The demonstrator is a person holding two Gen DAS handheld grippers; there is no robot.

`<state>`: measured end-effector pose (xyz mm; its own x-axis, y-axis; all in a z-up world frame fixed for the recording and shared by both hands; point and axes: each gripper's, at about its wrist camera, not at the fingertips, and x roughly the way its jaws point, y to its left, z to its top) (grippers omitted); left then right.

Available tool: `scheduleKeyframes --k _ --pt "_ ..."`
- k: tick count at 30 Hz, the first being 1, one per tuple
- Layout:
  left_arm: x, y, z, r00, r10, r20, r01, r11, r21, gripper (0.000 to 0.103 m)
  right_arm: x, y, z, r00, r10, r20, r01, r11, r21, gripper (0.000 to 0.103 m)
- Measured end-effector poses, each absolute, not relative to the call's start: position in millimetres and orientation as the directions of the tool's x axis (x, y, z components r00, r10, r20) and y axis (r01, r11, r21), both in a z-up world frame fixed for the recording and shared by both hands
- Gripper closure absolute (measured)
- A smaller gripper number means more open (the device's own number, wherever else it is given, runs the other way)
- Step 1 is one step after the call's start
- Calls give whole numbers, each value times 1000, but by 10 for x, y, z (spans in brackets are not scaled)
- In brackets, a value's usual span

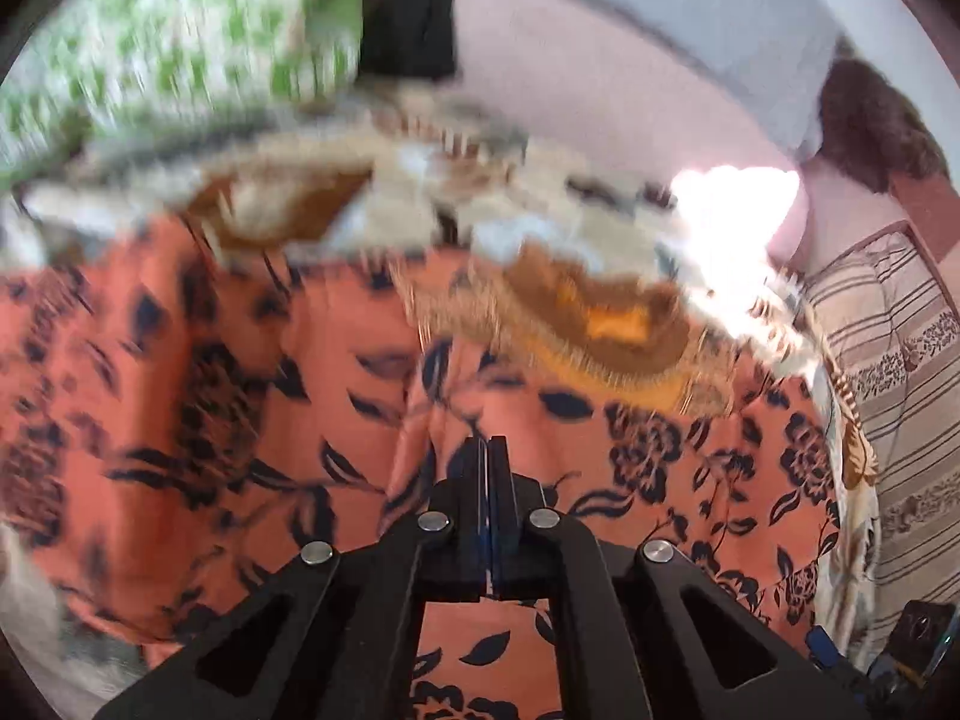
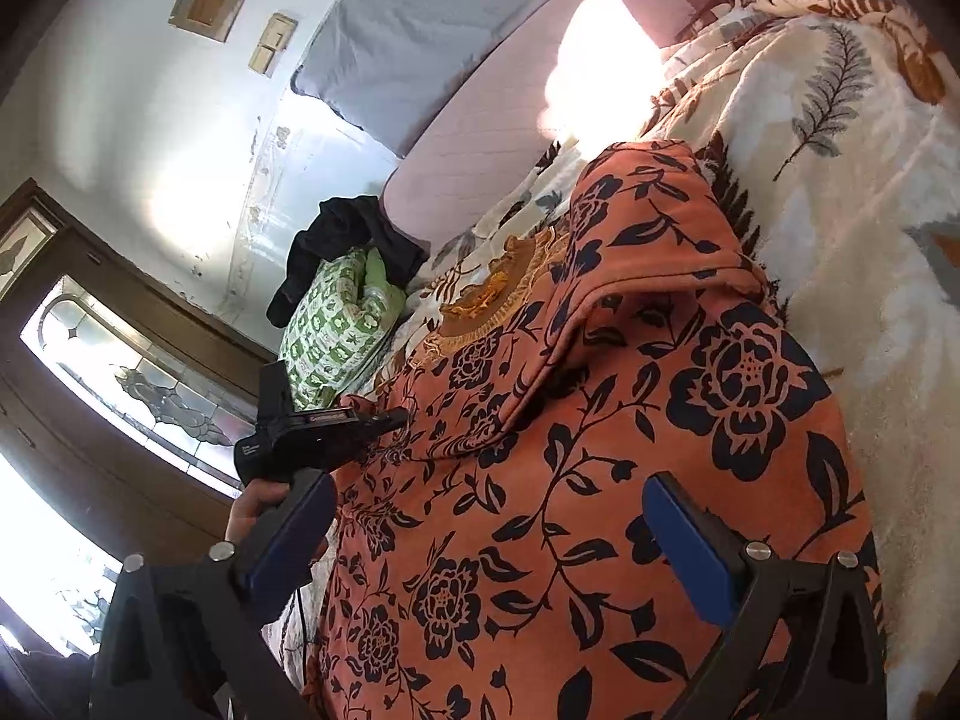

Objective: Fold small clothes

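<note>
Orange floral garment (image 2: 600,420) spread across a cream leaf-print blanket (image 2: 840,192) on the bed, one edge turned over onto itself near the middle. Left gripper (image 1: 489,450) clenched, pads pressed together right at a ridge of the cloth; hard to tell whether any fabric is pinched. Right gripper (image 2: 486,534) released, blue pads wide apart above the near part of the garment. Green patterned bundle (image 2: 336,324) and dark clothing (image 2: 354,234) well apart, beside a pink pillow (image 2: 480,144).
</note>
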<state>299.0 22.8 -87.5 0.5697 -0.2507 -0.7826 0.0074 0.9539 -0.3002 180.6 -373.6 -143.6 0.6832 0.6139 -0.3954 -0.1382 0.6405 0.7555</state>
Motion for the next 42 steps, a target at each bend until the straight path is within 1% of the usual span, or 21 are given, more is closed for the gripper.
scheduleKeyframes --k 2,5,7,8,9,10,11,12,13,16,20,21,22,23,25,27,30,33,38,40,42 --pt "2829 336 -722 629 -236 -740 -2 952 -305 103 1811 -3769 -1460 689 606 -397 -122 637 761 0" --pt "2775 460 -870 596 -234 -768 -18 952 -304 103 1835 -3777 -1513 691 600 -403 -98 630 770 0" --pt "2839 530 -1028 538 -296 -789 -27 930 -367 103 1855 -3762 -1538 685 606 -404 -88 620 780 0" --pt "2871 550 -1047 526 -304 -794 -37 925 -379 97 1858 -3746 -1540 683 610 -403 -92 618 781 0" --pt "2917 542 -1031 522 -310 -795 -28 925 -379 90 1860 -3724 -1532 680 610 -407 -97 625 774 0" --pt "2968 514 -1005 524 -322 -788 -9 924 -383 65 1859 -3703 -1523 679 607 -413 -103 636 765 0" --pt "3006 492 -961 530 -338 -777 10 919 -393 37 1857 -3685 -1519 678 606 -417 -109 643 758 0" --pt "3064 469 -926 545 -345 -764 22 917 -398 29 1861 -3676 -1521 676 606 -419 -112 647 754 0" --pt "3125 434 -900 558 -340 -757 27 919 -393 28 1867 -3678 -1528 675 605 -422 -108 647 755 0" --pt "3386 333 -982 507 -388 -769 46 904 -425 28 1875 -3702 -1560 673 610 -417 -106 638 763 0" --pt "3581 280 -1264 451 -370 -812 3 911 -413 28 1881 -3734 -1580 675 609 -416 -102 635 765 0" --pt "3586 292 -1328 440 -372 -817 -10 908 -419 33 1883 -3738 -1584 674 611 -415 -101 633 768 0" --pt "3595 295 -1392 428 -362 -828 -18 913 -408 63 1884 -3740 -1584 674 613 -412 -102 629 770 0" --pt "3604 294 -1440 408 -326 -853 -27 929 -368 95 1885 -3740 -1582 674 615 -409 -105 628 771 0" --pt "3580 330 -1434 409 -326 -852 -30 929 -370 97 1891 -3734 -1581 673 617 -408 -109 628 770 0" --pt "3501 330 -1291 455 -276 -847 -25 947 -321 98 1901 -3726 -1580 673 619 -405 -111 626 772 0" --pt "3245 352 -902 577 -208 -790 -6 966 -258 98 1904 -3721 -1569 678 610 -410 -107 634 766 0" --pt "3016 443 -713 638 -186 -747 -14 967 -253 98 1895 -3730 -1543 686 604 -405 -108 636 764 0" --pt "3104 449 -1208 517 -121 -847 -62 982 -178 97 1895 -3749 -1557 689 599 -408 -87 627 774 0" --pt "3139 485 -1320 505 -111 -856 -76 982 -171 97 1882 -3784 -1515 697 595 -401 -84 623 778 0" --pt "3122 530 -1328 506 -134 -852 -80 976 -201 97 1889 -3858 -1432 707 612 -356 -80 569 819 0"
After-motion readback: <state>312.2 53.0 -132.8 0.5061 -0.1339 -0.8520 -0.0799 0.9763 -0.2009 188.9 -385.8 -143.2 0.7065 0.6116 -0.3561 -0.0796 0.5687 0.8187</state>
